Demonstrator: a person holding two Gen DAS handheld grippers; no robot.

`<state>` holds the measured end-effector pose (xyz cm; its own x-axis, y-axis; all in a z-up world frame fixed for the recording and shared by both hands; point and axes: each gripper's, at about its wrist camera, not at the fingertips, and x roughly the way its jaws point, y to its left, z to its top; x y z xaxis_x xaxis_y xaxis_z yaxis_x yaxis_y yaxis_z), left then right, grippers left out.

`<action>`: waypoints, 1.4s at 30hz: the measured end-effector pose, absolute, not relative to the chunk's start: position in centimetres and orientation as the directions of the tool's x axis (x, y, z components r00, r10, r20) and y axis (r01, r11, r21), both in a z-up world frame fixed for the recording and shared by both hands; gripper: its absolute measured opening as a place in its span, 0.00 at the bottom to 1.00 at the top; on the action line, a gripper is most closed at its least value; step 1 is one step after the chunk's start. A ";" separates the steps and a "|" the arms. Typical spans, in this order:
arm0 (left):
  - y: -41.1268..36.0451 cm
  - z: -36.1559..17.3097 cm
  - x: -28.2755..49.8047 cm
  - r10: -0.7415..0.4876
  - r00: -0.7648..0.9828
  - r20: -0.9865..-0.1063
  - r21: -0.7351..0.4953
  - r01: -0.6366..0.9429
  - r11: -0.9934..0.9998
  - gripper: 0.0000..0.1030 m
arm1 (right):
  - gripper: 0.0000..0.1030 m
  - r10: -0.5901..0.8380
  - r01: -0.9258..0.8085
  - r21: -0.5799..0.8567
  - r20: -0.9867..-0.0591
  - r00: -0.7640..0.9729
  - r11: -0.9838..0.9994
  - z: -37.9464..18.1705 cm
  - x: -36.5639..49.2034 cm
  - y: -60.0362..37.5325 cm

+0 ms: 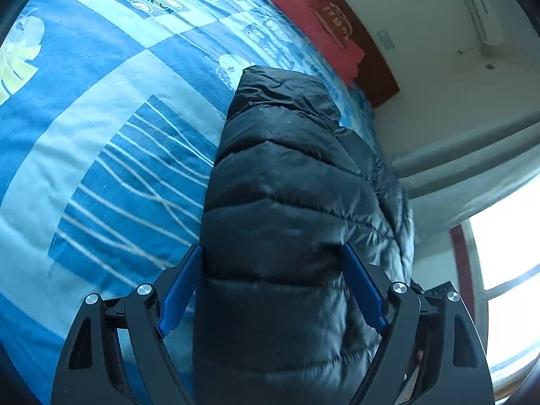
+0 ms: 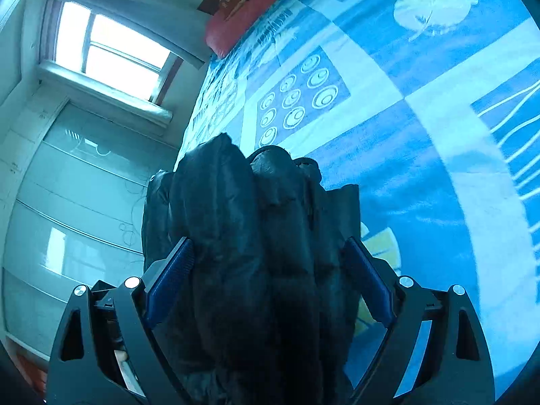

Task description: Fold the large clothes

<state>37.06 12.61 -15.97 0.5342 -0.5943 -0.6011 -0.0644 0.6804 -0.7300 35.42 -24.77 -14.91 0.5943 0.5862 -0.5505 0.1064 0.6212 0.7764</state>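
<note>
A black quilted puffer jacket [image 1: 290, 182] is held up over a bed with a blue patterned sheet [image 1: 101, 101]. My left gripper [image 1: 271, 253] has its blue pads pressed on both sides of a thick fold of the jacket. In the right wrist view the jacket [image 2: 249, 219] hangs bunched in several folds, and my right gripper [image 2: 266, 249] is shut on that bunch. The jacket fills the space between both pairs of fingers and hides the bed below it.
A pink pillow [image 1: 317, 23] lies at the head of the bed against a dark red headboard [image 1: 364, 47]; it also shows in the right wrist view [image 2: 243, 10]. A bright window [image 2: 104, 47] and a pale wall [image 2: 77, 202] stand beside the bed.
</note>
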 end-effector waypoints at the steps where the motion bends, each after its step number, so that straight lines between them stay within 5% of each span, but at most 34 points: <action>1: 12.5 -16.1 37.3 -0.590 0.531 -0.608 -0.726 -0.071 0.684 0.76 | 0.71 0.592 0.114 0.781 -0.550 0.589 0.614 -15.3 35.8 -24.7; 5: 11.6 -16.2 37.9 -0.544 0.514 -0.663 -0.666 -0.075 0.742 0.70 | 0.51 0.603 0.132 0.791 -0.552 0.576 0.597 -16.4 36.2 -24.7; 10: 10.6 -16.6 38.1 -0.485 0.523 -0.701 -0.610 -0.088 0.788 0.69 | 0.47 0.604 0.142 0.790 -0.557 0.570 0.596 -17.5 36.6 -24.6; 34: 10.5 -17.5 38.3 -0.482 0.523 -0.703 -0.606 -0.085 0.791 0.69 | 0.46 0.602 0.143 0.798 -0.545 0.584 0.585 -18.4 35.8 -24.4; 42: 10.9 -16.7 37.2 -0.484 0.537 -0.691 -0.612 -0.077 0.787 0.72 | 0.57 0.585 0.146 0.789 -0.553 0.594 0.597 -17.3 34.6 -24.4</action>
